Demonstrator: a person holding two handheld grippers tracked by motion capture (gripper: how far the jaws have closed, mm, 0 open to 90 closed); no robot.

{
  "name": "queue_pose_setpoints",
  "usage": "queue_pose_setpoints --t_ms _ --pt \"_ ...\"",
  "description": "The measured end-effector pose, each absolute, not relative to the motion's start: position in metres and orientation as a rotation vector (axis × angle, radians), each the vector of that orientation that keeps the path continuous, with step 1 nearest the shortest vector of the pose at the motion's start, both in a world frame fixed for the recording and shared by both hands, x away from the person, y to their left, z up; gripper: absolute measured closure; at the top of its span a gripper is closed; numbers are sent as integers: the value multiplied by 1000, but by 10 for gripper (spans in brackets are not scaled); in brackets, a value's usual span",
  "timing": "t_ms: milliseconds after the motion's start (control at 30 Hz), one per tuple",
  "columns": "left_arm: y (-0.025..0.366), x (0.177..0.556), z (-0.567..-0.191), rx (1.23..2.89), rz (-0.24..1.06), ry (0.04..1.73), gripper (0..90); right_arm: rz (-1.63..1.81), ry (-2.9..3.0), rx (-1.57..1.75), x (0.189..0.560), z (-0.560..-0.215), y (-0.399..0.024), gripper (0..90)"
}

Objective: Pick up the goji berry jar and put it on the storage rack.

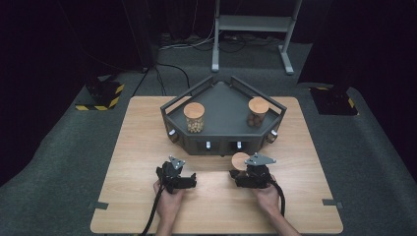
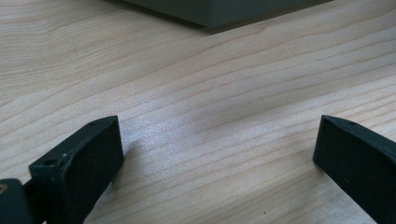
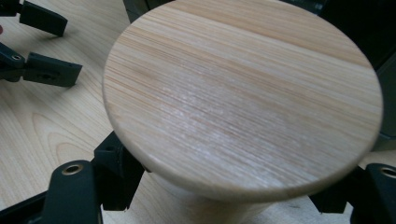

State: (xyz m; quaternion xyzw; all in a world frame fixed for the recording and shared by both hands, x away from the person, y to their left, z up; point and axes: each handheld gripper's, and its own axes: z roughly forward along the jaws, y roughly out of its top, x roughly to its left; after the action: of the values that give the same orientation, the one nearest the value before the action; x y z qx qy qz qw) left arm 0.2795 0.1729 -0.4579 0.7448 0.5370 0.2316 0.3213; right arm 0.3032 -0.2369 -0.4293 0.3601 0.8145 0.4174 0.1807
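A jar with a round wooden lid (image 1: 240,160) stands on the table just in front of the grey tray (image 1: 223,96). My right gripper (image 1: 239,170) is shut on it. In the right gripper view the lid (image 3: 243,93) is close up, and the two black jaws of the right gripper (image 3: 224,198) press on the jar's body beneath it. My left gripper (image 1: 191,181) rests on the tabletop to the left with its jaws wide apart. In the left gripper view the left gripper (image 2: 217,149) has only bare wood between its fingers.
Two more wooden-lidded jars stand in the tray: one with pale contents (image 1: 193,118) at the left, one with dark brown contents (image 1: 257,113) at the right. The tray's front wall (image 2: 210,9) lies just beyond my left gripper (image 3: 46,44). Carpet surrounds the wooden table (image 1: 147,147).
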Motion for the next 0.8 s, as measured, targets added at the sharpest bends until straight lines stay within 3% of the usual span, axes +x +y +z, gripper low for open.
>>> queue_pose_setpoints --t_ms 800 --pt "173 280 -458 1957 608 1410 15 1230 2329 912 306 -376 -238 253"
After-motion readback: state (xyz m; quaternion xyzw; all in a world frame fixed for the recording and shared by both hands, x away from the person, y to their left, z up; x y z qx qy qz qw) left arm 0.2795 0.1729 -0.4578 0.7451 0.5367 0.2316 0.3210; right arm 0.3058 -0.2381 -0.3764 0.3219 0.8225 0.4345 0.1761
